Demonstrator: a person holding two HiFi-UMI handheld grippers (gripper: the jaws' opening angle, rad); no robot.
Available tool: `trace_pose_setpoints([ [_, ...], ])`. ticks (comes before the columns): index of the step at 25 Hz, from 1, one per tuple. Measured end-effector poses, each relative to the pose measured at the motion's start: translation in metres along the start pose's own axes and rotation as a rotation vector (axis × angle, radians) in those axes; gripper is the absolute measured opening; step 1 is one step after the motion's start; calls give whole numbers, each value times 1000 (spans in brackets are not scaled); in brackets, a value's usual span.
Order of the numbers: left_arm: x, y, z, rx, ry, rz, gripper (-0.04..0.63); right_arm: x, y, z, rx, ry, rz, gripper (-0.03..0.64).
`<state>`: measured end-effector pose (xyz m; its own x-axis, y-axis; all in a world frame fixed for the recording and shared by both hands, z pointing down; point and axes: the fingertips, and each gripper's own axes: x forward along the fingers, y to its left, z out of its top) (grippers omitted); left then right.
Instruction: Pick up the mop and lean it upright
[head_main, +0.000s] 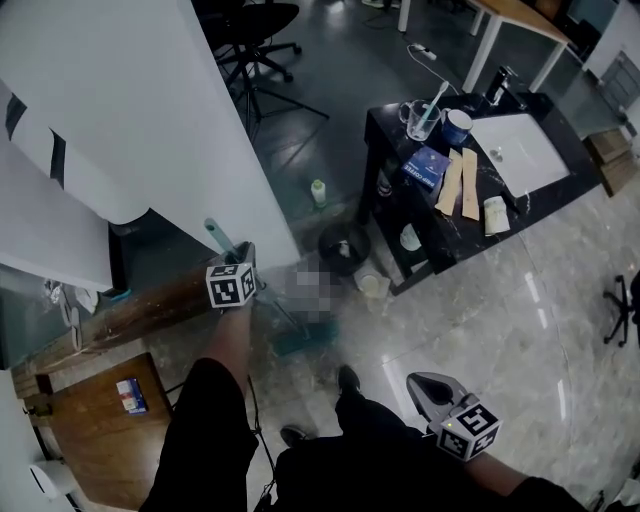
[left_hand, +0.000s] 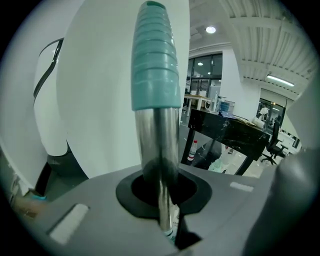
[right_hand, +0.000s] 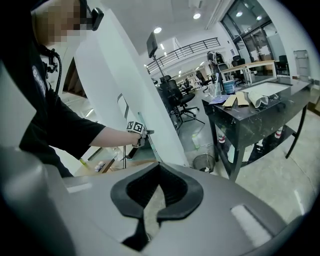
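Note:
The mop has a metal pole with a ribbed teal grip (left_hand: 155, 60) at its top and a teal head (head_main: 305, 342) that rests on the floor. It slants beside the white panel. My left gripper (head_main: 240, 270) is shut on the pole just below the grip, and in the left gripper view the pole (left_hand: 159, 150) runs straight through the jaws. My right gripper (head_main: 425, 388) hangs low at the right, apart from the mop, its jaws shut with nothing between them. The right gripper view shows the left gripper (right_hand: 136, 129) on the pole.
A tall white panel (head_main: 150, 120) stands behind the mop, with a wooden ledge (head_main: 130, 310) at its foot. A black table with a sink (head_main: 500, 215) holds cups and packets. A dark wastebasket (head_main: 343, 247) sits by its leg. A chair (head_main: 250, 30) stands far back.

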<state>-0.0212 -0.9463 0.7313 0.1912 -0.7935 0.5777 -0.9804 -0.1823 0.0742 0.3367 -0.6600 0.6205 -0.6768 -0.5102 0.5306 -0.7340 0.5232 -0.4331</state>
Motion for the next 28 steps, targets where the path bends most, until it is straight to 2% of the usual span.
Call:
trace_pose_setpoints([
  [8,12,14,1,-34,62,13,49,-5,-9,-1,23,-2,-23,5],
  [16,18,14,-2,-25,108,1,120,-1,-10,1,16,2,-33,5],
  [22,19,16,-12,-13,183,-11,189,2,-8,0,39,-3,-40,5],
  [28,13,27,-13,-21,203,8,244,4,-5,2,41,-8,-41,5],
])
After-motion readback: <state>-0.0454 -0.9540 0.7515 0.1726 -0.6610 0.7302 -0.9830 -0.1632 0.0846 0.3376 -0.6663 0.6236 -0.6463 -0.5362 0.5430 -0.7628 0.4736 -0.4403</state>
